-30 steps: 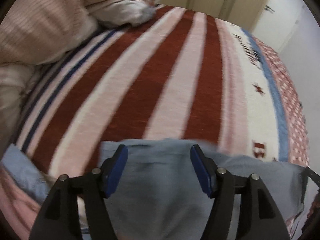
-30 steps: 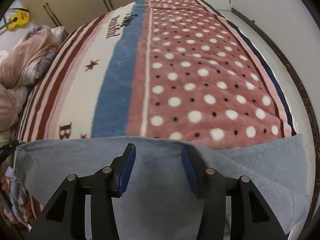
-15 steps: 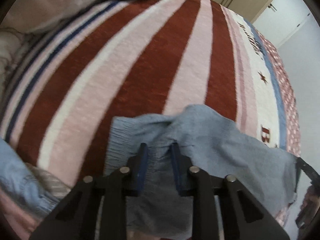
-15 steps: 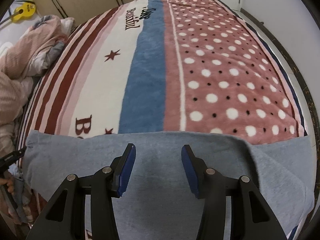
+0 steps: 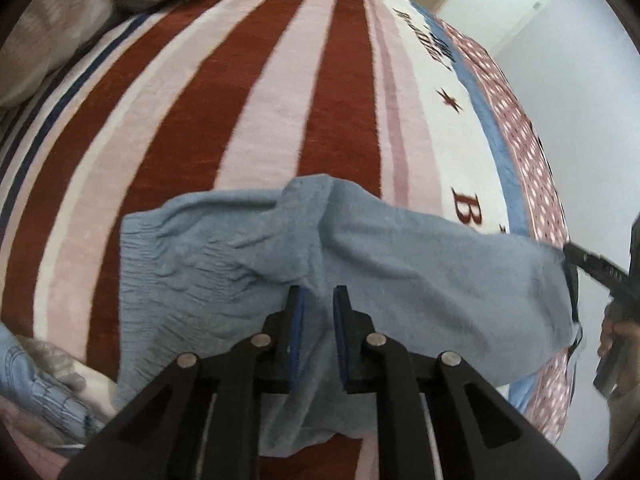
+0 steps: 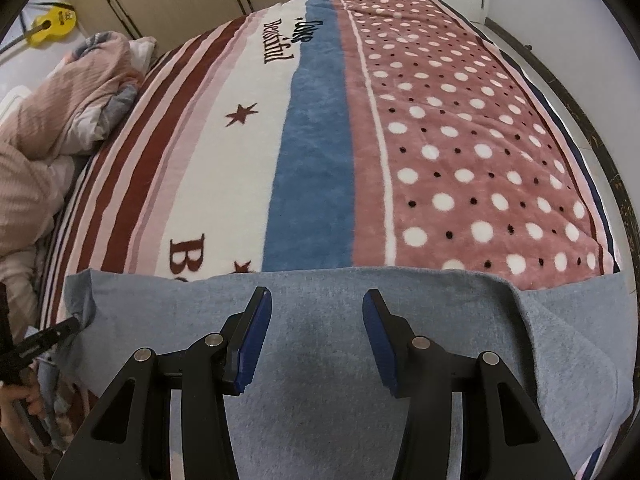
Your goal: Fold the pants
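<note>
Light blue-grey pants (image 5: 400,264) lie along the near edge of the bed. Their gathered elastic waistband (image 5: 160,256) is at the left in the left wrist view. My left gripper (image 5: 318,296) is shut on a bunched fold of the pants near the waistband and lifts it into a ridge. In the right wrist view the pants (image 6: 320,420) lie flat beneath my right gripper (image 6: 316,300), which is open and holds nothing. The right gripper also shows at the right edge of the left wrist view (image 5: 592,268), by the pants' end.
The bed carries a fleece blanket with red and pink stripes (image 5: 256,92), a blue band (image 6: 316,184) and a polka-dot part (image 6: 480,152). A pink rumpled duvet (image 6: 48,132) lies at the head. Another blue garment (image 5: 36,384) is at the lower left. Wardrobes and a yellow toy guitar (image 6: 50,26) stand behind.
My left gripper has closed from wide open onto a fold of the pants and pulled it up into a ridge. The right gripper has stayed open over the flat fabric.
</note>
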`<control>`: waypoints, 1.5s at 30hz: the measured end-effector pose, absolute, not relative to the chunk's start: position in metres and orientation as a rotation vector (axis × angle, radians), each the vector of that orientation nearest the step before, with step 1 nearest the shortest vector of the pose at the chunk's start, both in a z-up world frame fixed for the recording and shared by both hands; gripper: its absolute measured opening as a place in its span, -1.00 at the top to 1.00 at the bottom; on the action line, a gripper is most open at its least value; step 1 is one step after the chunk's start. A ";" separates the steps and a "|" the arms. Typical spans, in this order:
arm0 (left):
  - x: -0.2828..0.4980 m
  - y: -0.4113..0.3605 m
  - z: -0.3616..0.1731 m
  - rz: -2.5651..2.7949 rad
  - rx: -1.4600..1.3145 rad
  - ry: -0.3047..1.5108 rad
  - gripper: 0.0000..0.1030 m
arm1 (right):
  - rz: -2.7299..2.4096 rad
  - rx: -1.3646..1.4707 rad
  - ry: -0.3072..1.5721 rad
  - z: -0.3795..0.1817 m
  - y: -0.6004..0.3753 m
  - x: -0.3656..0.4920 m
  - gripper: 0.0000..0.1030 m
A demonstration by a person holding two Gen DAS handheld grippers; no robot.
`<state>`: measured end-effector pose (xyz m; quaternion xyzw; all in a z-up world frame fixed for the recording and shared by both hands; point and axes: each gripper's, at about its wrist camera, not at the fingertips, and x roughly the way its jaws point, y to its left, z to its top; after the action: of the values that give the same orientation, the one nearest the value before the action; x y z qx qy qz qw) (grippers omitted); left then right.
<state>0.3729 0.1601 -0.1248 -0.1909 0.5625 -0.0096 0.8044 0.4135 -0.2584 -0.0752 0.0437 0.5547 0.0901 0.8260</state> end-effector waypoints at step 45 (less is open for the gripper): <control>0.368 0.225 -0.128 0.108 -0.332 1.254 0.95 | 0.201 0.111 1.157 -0.062 -0.242 0.403 0.17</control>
<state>0.3682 0.2248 -0.1277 -0.1546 0.5835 0.0503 0.7956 0.4029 -0.2424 -0.0618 0.0522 0.5457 0.0947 0.8310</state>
